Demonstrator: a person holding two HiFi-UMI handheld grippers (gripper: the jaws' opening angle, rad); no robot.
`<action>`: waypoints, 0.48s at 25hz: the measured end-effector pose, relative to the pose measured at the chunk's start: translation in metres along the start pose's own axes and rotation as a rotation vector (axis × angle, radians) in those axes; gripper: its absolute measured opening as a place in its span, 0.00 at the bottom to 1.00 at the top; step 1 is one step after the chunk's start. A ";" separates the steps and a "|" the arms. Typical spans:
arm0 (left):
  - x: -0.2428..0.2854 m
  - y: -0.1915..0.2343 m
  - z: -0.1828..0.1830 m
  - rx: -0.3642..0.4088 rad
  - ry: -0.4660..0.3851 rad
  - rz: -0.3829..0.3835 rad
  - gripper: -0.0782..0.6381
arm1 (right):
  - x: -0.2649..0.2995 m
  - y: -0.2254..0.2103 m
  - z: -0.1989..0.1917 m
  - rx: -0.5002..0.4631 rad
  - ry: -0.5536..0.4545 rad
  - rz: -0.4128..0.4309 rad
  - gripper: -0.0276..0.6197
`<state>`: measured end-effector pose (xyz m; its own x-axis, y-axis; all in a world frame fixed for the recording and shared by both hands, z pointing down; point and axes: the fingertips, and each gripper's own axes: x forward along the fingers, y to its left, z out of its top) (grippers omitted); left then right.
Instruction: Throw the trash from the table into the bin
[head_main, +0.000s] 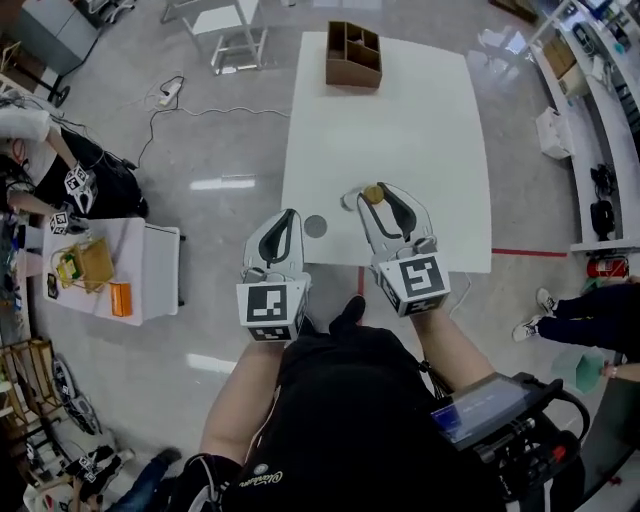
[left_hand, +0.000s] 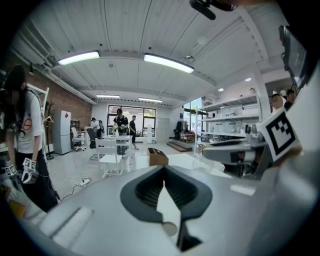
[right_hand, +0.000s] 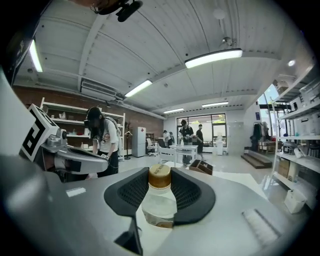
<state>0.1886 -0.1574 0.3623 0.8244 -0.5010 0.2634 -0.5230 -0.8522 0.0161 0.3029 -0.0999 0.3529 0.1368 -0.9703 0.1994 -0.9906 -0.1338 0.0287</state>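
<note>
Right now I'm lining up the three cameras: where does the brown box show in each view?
Head view: brown box top centre, at the white table's far end.
Left gripper view: box small, near centre, just above the jaws.
Right gripper view: box small, right of centre, slightly below mid-height.
Shared landmark: the white table under it.

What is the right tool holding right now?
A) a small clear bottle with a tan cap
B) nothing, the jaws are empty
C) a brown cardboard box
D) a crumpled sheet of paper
A: the right gripper view shows the right tool with its jaws closed on a small clear bottle, whose tan cap stands up between them.
</note>
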 end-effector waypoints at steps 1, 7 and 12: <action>-0.014 0.015 -0.001 -0.006 -0.009 0.021 0.12 | 0.005 0.022 0.004 -0.012 -0.004 0.028 0.25; -0.094 0.100 -0.018 -0.054 -0.030 0.160 0.12 | 0.030 0.151 0.018 -0.039 -0.003 0.193 0.25; -0.163 0.156 -0.041 -0.098 -0.022 0.323 0.12 | 0.037 0.248 0.014 -0.056 0.014 0.373 0.25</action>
<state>-0.0361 -0.2029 0.3620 0.6167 -0.7466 0.2494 -0.7753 -0.6309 0.0283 0.0626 -0.1719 0.3540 -0.2329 -0.9475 0.2191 -0.9708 0.2398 0.0052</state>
